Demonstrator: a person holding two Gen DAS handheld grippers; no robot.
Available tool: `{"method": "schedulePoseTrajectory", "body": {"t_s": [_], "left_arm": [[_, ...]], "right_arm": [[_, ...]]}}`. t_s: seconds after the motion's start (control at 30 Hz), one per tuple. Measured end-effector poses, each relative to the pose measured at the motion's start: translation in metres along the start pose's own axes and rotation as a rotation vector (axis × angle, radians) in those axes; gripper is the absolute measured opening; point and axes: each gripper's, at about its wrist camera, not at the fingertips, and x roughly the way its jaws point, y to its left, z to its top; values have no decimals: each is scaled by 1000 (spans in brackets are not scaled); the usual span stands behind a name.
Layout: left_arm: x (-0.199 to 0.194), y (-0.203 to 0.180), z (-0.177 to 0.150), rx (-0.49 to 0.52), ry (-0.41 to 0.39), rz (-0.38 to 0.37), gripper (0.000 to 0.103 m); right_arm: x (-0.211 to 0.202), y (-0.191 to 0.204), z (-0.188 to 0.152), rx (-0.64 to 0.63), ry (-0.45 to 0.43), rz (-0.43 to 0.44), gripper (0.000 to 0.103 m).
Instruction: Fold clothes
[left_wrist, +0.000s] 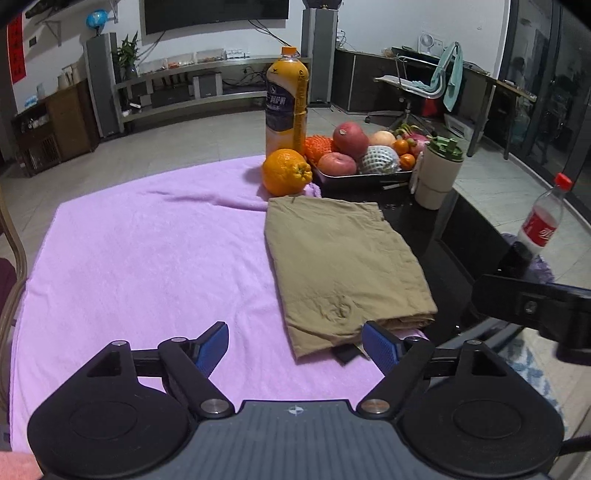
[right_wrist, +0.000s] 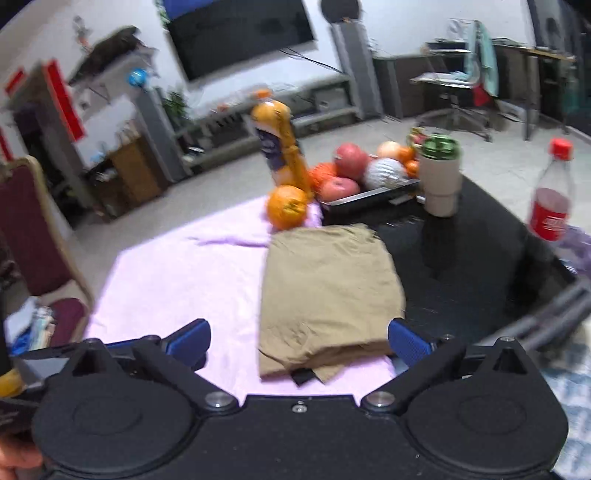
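Left gripper (left_wrist: 295, 345): fingers (left_wrist: 210, 349) spread wide, nothing between them, only pink cloth below. Right gripper (right_wrist: 299, 343): fingers (right_wrist: 408, 345) also spread as wide as they go, holding nothing; the near edge of the garment shows in the gap but the pads don't touch it.

Khaki garment (left_wrist: 340, 262) lies folded into a flat rectangle on the bench, several layers visible at the near edge, a dark tab sticking out underneath there (can't tell what it is). Its left part sits on the pink towel (left_wrist: 147, 258), its right edge hangs over onto the bare black bench (left_wrist: 458, 229) top.

Beyond the garment: a loose orange (left_wrist: 286, 171) just past its far corner, close, contact unclear. Behind that a tall orange juice bottle (left_wrist: 286, 99), upright. To the right a dark tray (left_wrist: 364, 181) with apples, small oranges and net-wrapped fruit. Beige cup (left_wrist: 437, 173) with green lid stands just beside the tray's right end. Cola bottle (left_wrist: 541, 221) with red cap stands upright near the bench's right edge, well apart from the garment.

Left-wrist view also catches part of the other black gripper body at the right margin. Right-wrist view is motion-blurred; a dark red chair (right_wrist: 37, 229) sits off the left side of the bench.
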Motion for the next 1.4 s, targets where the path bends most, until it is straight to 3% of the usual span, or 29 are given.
{"method": "schedulePoseTrajectory", "body": {"t_s": [0.1,0.27,0.53,0.87,1.4], "left_arm": [[-9,1,-2,-2,11,-20,85],[-23,1,-4,-20,26,-55,92],[-38,-2,-7,-23,17,-64,93],[-26,-8,-12,-8,71,-57,93],[-12,-8,-13,-8,113,-44,93]], "right_arm": [[-12,6,0,16,33,-67,103],[-31,8,1,2,31,9,103],[-40,17,-3,-8,83,-10,103],[-33,16,-8,-42,108,-50,103],[-20,7,-10,-26,151,-42,103]]}}
